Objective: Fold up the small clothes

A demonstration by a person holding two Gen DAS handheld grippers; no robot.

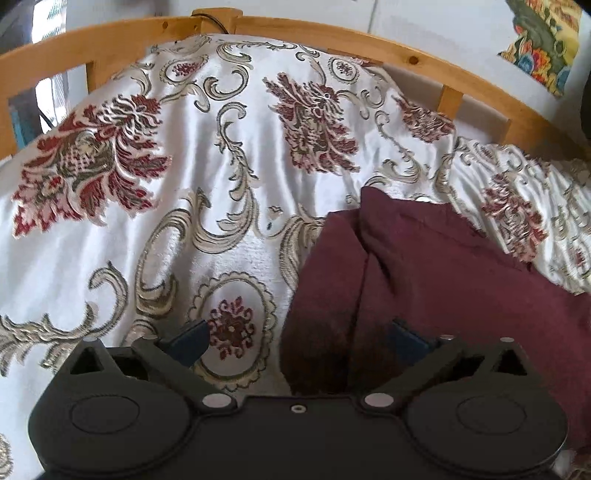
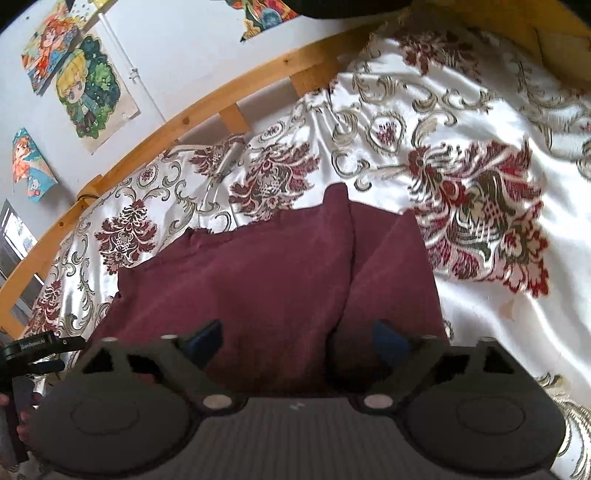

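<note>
Item: maroon garment (image 1: 424, 280), folded, with a lengthwise crease. It is laid on a white bedspread (image 1: 110, 258) woven with dark red flowers and beige scrolls. In the left wrist view the garment is seen in the lower right of the frame; in the right wrist view (image 2: 280, 280) it is seen at centre, running down to the lower edge.

Left gripper (image 1: 299, 339): jaws are spread wide, nothing is gripped. One blue pad is seen over the bedspread at lower left of centre, the other over the garment's near edge; whether that pad touches the cloth cannot be told.

Right gripper (image 2: 295, 339): jaws are likewise spread wide, nothing is clamped. Both blue pads are seen over the garment's near portion, with cloth lying between them.

Surroundings: a wooden bed rail (image 1: 295, 33) is seen arching across the top of the left view. Coloured cartoon drawings (image 2: 88, 88) are pinned to the wall in the upper left of the right view.
</note>
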